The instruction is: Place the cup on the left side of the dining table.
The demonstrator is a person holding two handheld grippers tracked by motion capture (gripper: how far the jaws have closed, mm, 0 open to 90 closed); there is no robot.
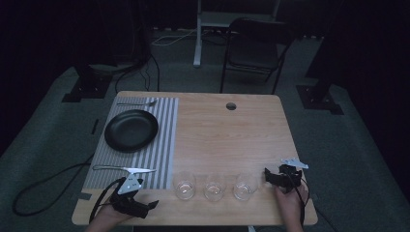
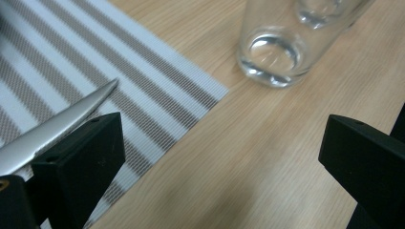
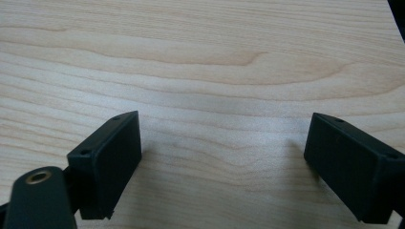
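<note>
We judge the work as barely begun: a place setting is partly laid at the left of the wooden table (image 1: 227, 130), and the three glasses along the near edge look untouched.

Largest first, the striped placemat (image 1: 167, 140) covers the table's left part, at about nine o'clock from the table's middle. On it sits the black plate (image 1: 131, 130), with a spoon (image 1: 137, 103) at its twelve o'clock and a knife (image 1: 124, 169) at its six o'clock. What seems left is to bring a glass to the setting; none stands on the mat yet.

The glasses are clear, short and empty, upright in a row at six o'clock of the table. The left glass (image 1: 184, 185) stands just beside the mat's near right corner, the middle glass (image 1: 215, 187) and right glass (image 1: 245, 185) following toward three o'clock.

Our left gripper (image 1: 151, 205) hangs at the near left edge, jaws spread wide and empty; in the left gripper view the left glass (image 2: 277, 47) is at one o'clock ahead, the knife (image 2: 57, 126) tip beside one jaw. Our right gripper (image 1: 267, 175) lies just beside the right glass, at its three o'clock, jaws likewise apart, holding nothing over bare wood.
</note>
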